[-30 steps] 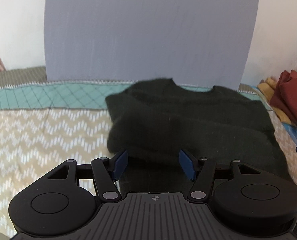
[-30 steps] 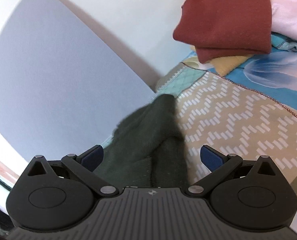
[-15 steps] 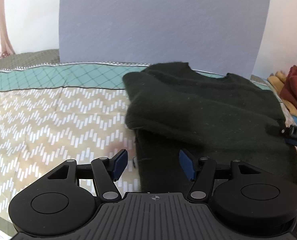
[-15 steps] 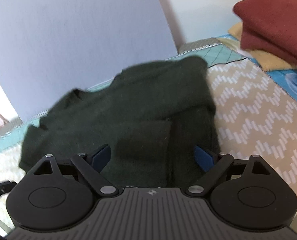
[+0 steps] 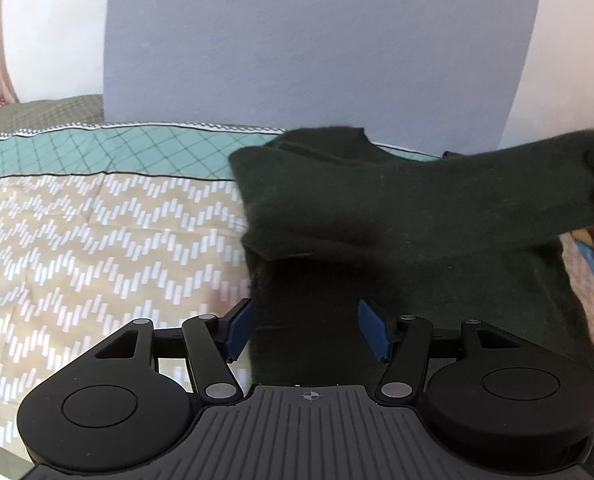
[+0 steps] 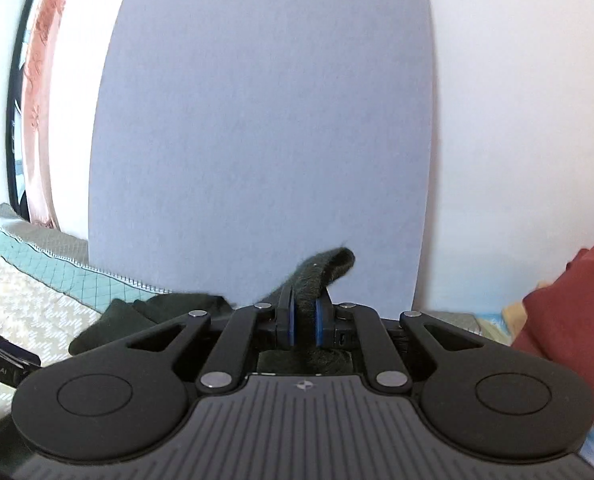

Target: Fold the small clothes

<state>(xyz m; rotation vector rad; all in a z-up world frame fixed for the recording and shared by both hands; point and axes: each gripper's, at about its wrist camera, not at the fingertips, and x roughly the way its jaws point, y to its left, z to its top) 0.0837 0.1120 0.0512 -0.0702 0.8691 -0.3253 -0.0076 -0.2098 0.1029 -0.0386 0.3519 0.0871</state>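
Observation:
A dark green sweater (image 5: 397, 220) lies on the patterned bedspread (image 5: 97, 240), its left sleeve folded in across the body. My left gripper (image 5: 305, 328) hovers open over the sweater's lower left edge, nothing pressed between its blue pads. The sweater's right side (image 5: 557, 176) is raised off the bed. In the right wrist view my right gripper (image 6: 304, 320) has its jaws closing, and the pads pinch a strip of the green knit (image 6: 325, 268) that sticks up past them. The rest of the sweater (image 6: 145, 316) shows low on the left.
A lilac board (image 5: 317, 40) stands against the white wall behind the bed. A folded dark red garment (image 6: 569, 312) on a yellow one lies to the right. A pink curtain (image 6: 41, 80) hangs at far left. The left gripper's tip (image 6: 1, 360) shows at the frame's left edge.
My right gripper went from wide open above the sweater to pinching its right side, rolled level and lifted that side. The left gripper stayed open in about the same place.

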